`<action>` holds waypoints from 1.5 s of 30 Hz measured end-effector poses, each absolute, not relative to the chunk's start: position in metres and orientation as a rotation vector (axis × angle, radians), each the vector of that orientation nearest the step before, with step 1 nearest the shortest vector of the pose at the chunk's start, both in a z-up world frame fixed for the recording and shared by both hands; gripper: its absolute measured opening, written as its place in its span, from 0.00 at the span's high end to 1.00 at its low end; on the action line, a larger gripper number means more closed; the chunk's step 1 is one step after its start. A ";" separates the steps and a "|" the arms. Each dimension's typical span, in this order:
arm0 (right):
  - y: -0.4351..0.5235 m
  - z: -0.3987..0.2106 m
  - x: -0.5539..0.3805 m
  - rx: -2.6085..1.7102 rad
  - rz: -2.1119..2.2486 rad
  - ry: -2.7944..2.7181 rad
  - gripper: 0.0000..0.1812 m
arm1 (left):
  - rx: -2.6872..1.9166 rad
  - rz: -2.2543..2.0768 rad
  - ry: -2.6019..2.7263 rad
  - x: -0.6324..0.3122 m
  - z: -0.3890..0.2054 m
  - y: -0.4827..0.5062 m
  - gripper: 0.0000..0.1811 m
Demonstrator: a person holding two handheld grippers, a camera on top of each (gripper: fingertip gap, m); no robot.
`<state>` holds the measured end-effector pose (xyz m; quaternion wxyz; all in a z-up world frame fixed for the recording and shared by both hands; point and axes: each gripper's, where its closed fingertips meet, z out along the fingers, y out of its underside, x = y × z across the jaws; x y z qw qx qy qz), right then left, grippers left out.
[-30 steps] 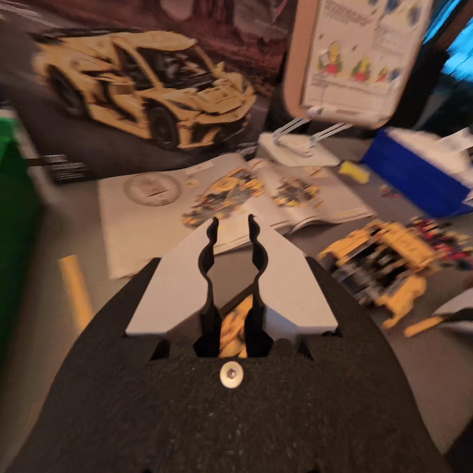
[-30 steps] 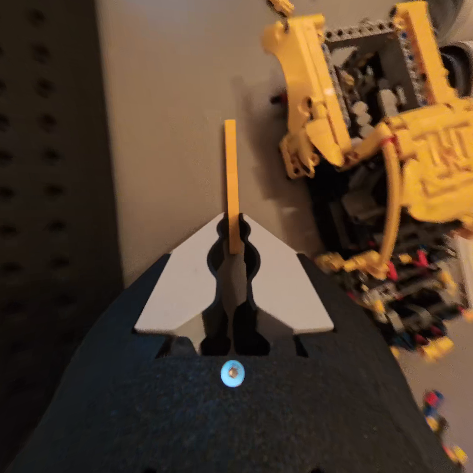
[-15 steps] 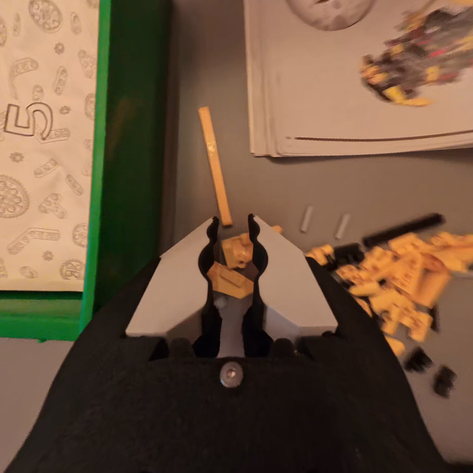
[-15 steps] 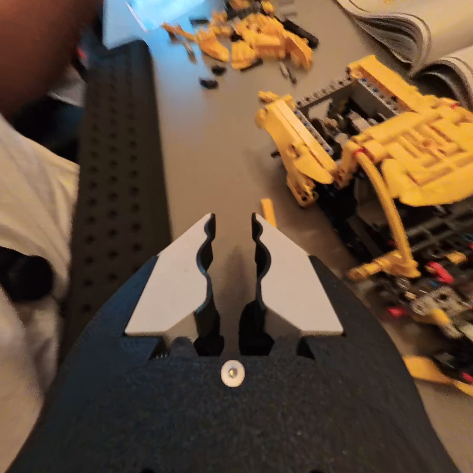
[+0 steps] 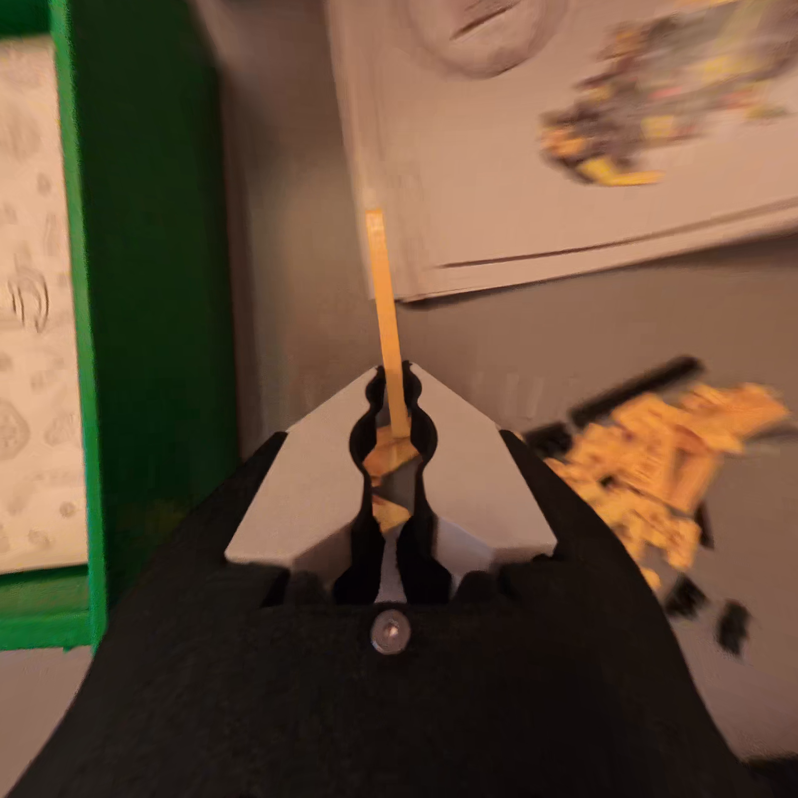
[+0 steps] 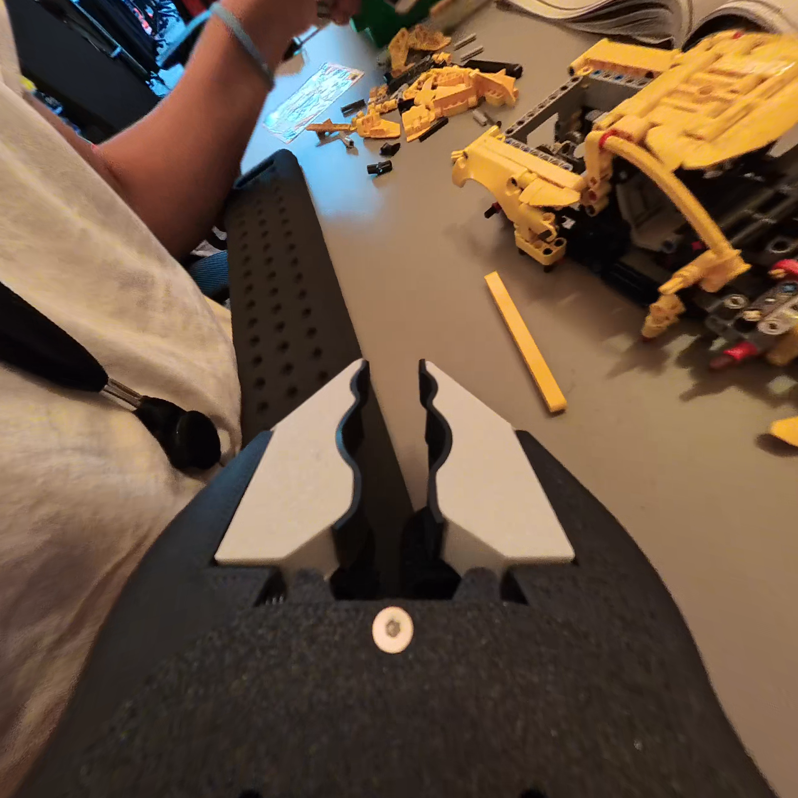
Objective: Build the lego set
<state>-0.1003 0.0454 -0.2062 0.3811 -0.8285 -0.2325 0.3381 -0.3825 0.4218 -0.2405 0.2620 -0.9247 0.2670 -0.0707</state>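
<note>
In the left wrist view my left gripper (image 5: pixel 394 367) is shut on the near end of a long thin yellow strip (image 5: pixel 384 302), which points away over the edge of the instruction booklet (image 5: pixel 561 129). In the right wrist view my right gripper (image 6: pixel 393 367) is open and empty above the grey table. A second yellow strip (image 6: pixel 524 341) lies flat on the table to the right of its tips, apart from them. The partly built yellow car (image 6: pixel 647 151) stands beyond that strip at the right.
A green box (image 5: pixel 142 259) with a patterned paper bag stands left of the left gripper. A pile of loose yellow and black pieces (image 5: pixel 647 466) lies to its right and shows far off (image 6: pixel 432 99). A person's arm (image 6: pixel 194 151) and a black perforated panel (image 6: pixel 280 280) are at the left. The left gripper's tips are roughly 45 cm from the right gripper's. The black perforated panel (image 6: pixel 280 280) lies some 15 cm from my right tips, 40 cm from my left tips.
The left gripper has moved forward and shut on the yellow strip that lay ahead of it. The right gripper, open, has drawn back from the strip it let go by the car.
</note>
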 end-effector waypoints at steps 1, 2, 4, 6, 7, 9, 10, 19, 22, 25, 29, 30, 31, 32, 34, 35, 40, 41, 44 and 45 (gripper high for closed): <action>0.045 -0.205 -0.095 -2.116 0.838 -0.591 0.89 | -2.418 -0.227 0.834 -0.365 -0.223 0.410 0.96; 0.045 -0.203 -0.091 -2.118 0.816 -0.586 0.89 | -2.316 -0.275 0.970 -0.343 -0.203 0.392 0.96; 0.048 -0.199 -0.081 -2.113 0.774 -0.561 0.89 | -2.071 -0.445 1.301 -0.284 -0.170 0.333 0.96; 0.053 -0.196 -0.070 -2.101 0.731 -0.523 0.88 | -1.786 -0.670 1.622 -0.225 -0.150 0.249 0.96; 0.057 -0.196 -0.064 -2.099 0.699 -0.498 0.88 | -1.668 -0.762 1.750 -0.202 -0.150 0.207 0.96; 0.061 -0.196 -0.054 -2.097 0.663 -0.468 0.86 | -1.562 -0.866 1.947 -0.170 -0.167 0.144 0.96; 0.061 -0.197 -0.052 -2.097 0.655 -0.462 0.86 | -1.558 -0.926 2.034 -0.159 -0.180 0.118 0.96; 0.041 -0.200 -0.022 -2.133 0.554 -0.364 0.85 | -1.527 -0.852 2.329 -0.134 -0.242 0.070 0.96; 0.036 -0.204 -0.010 -2.145 0.540 -0.312 0.85 | -1.504 -0.773 2.380 -0.133 -0.252 0.075 0.96; 0.032 -0.207 0.003 -2.160 0.527 -0.279 0.85 | -1.482 -0.759 2.417 -0.132 -0.260 0.075 0.96; 0.023 -0.212 0.032 -2.217 0.478 -0.222 0.86 | -1.473 -0.752 2.339 -0.125 -0.256 0.086 0.87; 0.020 -0.215 0.039 -2.251 0.485 -0.201 0.86 | -1.484 -0.779 2.314 -0.125 -0.253 0.088 0.86; 0.017 -0.218 0.049 -2.273 0.486 -0.174 0.85 | -1.499 -0.831 2.278 -0.124 -0.247 0.091 0.86; 0.015 -0.220 0.060 -2.287 0.466 -0.144 0.84 | -1.513 -0.898 2.224 -0.122 -0.237 0.095 0.86; 0.010 -0.227 0.090 -2.322 0.371 -0.078 0.83 | -1.543 -1.015 2.045 -0.114 -0.212 0.116 0.86; 0.008 -0.230 0.105 -2.338 0.315 -0.048 0.83 | -1.557 -1.060 1.927 -0.110 -0.197 0.132 0.86; 0.012 -0.239 0.152 -2.368 0.109 0.030 0.83 | -1.570 -1.204 1.230 -0.114 -0.121 0.243 0.86; 0.018 -0.239 0.154 -2.354 0.087 0.028 0.83 | -1.555 -1.200 1.104 -0.121 -0.112 0.266 0.86; 0.031 -0.242 0.160 -2.352 0.010 0.003 0.80 | -1.516 -1.172 0.822 -0.149 -0.103 0.321 0.86; 0.031 -0.245 0.165 -2.374 -0.040 -0.014 0.80 | -1.518 -1.164 0.758 -0.159 -0.106 0.334 0.86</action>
